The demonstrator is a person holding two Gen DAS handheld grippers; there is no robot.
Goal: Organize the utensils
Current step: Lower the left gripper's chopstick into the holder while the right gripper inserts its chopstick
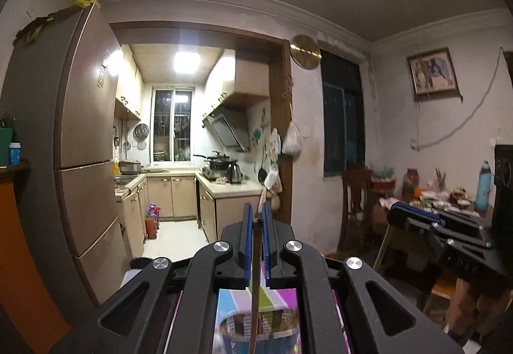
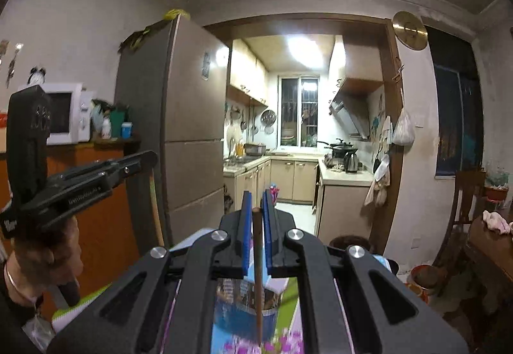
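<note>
Both grippers point level toward the kitchen doorway, each clenched on one thin wooden chopstick hanging down over a blurred blue holder: left gripper (image 1: 256,209) grips its chopstick (image 1: 255,274) above the holder (image 1: 256,334); right gripper (image 2: 256,198) grips the other chopstick (image 2: 257,274). Only left view shows the cluttered dining table (image 1: 449,203) w/ blue bottle (image 1: 484,185) & framed picture (image 1: 432,72). Only right view shows the microwave (image 2: 65,112) & the person's hand (image 2: 48,253); small white lettering on the other gripper's body is too blurry to read.

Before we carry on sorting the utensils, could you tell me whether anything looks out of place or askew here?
Nothing stands out. The left gripper and the right gripper each pinch one wooden chopstick, hanging straight down above a cup.
</note>
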